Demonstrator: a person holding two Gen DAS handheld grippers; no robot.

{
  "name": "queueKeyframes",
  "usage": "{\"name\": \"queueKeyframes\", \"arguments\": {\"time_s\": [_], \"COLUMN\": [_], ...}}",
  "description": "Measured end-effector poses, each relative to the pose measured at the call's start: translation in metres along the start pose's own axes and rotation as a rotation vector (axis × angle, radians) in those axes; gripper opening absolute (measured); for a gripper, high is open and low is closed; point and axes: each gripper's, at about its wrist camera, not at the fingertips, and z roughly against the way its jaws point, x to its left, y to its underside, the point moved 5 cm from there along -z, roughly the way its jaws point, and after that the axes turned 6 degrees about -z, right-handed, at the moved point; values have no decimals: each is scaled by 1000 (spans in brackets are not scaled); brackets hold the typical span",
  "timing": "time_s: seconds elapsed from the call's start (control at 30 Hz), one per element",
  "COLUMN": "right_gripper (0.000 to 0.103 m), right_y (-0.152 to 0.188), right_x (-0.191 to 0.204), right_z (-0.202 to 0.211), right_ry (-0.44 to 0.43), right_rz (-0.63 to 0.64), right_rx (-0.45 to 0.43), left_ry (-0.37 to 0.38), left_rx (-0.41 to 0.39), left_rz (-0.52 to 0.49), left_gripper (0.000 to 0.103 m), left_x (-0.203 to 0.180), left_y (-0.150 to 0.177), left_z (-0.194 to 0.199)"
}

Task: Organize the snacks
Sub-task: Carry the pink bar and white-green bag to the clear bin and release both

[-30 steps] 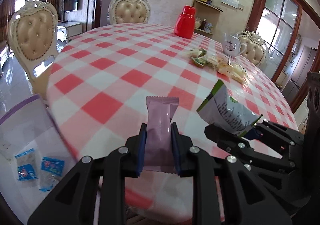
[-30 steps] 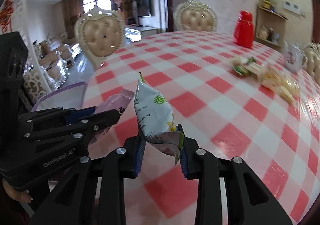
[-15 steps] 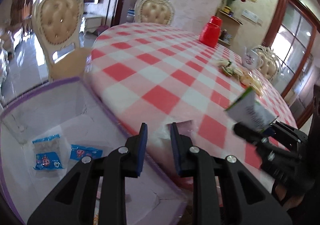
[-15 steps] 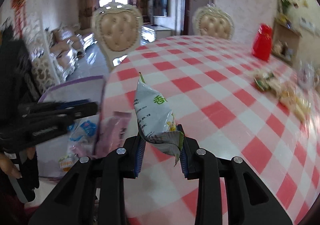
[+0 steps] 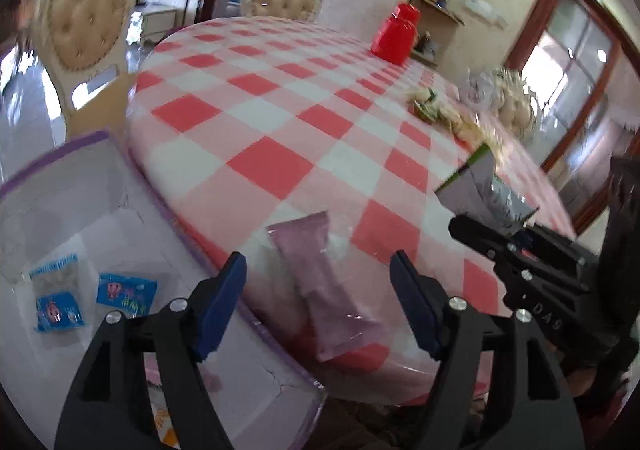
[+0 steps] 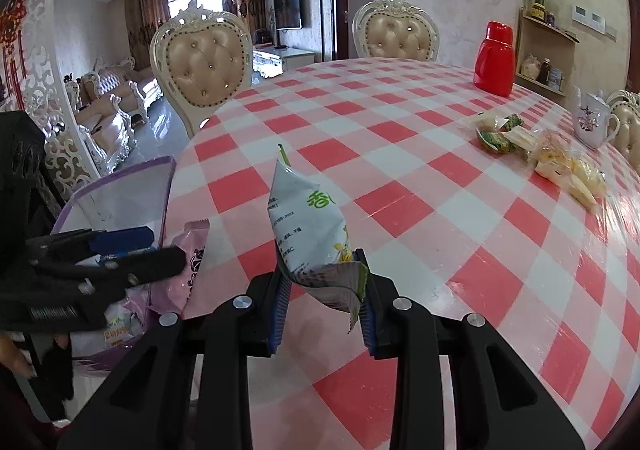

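My left gripper (image 5: 318, 270) hangs over the near corner of a clear bin with a purple rim (image 5: 80, 145), beside the table edge. Its jaws are opening and stand wide. A pink snack packet (image 5: 320, 282) lies tilted and loose between them, touching neither pad. In the right wrist view the same pink packet (image 6: 196, 254) hangs just past the left gripper (image 6: 166, 248), at the bin's rim (image 6: 120, 177). My right gripper (image 6: 322, 302) is shut on the bottom of a white and green snack packet (image 6: 308, 226), held upright above the checked table (image 6: 400, 205).
Two blue packets (image 5: 60, 302) (image 5: 126, 290) lie on the bin floor. More snacks are piled (image 6: 560, 161) at the table's far right, by a white jug (image 6: 592, 121) and a red flask (image 6: 494, 57). Padded chairs (image 6: 200, 61) stand behind the table.
The left gripper swung left from above the table to over the bin. Its jaws went from shut on the pink packet to wide apart, and the packet came loose. The right gripper kept its packet.
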Motion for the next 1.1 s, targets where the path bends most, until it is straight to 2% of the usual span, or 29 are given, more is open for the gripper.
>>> {"name": "queueKeyframes", "arguments": {"time_s": [0.07, 0.13, 0.2, 0.23, 0.33, 0.4, 0.5, 0.67, 0.73, 0.9, 1.1], "right_gripper": [31, 31, 31, 31, 31, 31, 31, 31, 31, 31, 31], "right_y": [0, 0, 0, 0, 2, 3, 8, 16, 21, 36, 50], "right_x": [-2, -5, -9, -10, -13, -8, 20, 82, 105, 153, 202], "right_z": [2, 5, 10, 12, 17, 18, 20, 21, 18, 9, -5], "right_ry": [-3, -3, -2, -1, -9, -36, -108, -249, -289, -347, -400], "right_rz": [-8, -15, -20, -24, -35, -38, 9, 112, 156, 266, 385], "right_rx": [0, -6, -16, -19, -25, -21, -12, 22, 43, 95, 151], "left_ry": [-27, -43, -112, -116, -56, -86, -105, -176, -230, -330, -431], "left_rx": [16, 67, 66, 65, 34, -15, -48, -62, -59, -43, -38], "left_rz": [-51, -87, -134, -147, -112, -114, -98, -70, -45, 12, 33], "left_gripper": [64, 41, 30, 28, 25, 25, 25, 25, 25, 25, 25], "left_x": [-11, -16, -19, -21, -17, -12, 0, 35, 58, 106, 138], "left_y": [-4, -3, -3, -2, -2, -6, -11, -8, -2, 10, 16], "left_z": [-11, -25, -30, -30, -20, -6, 13, 34, 43, 54, 65]}}
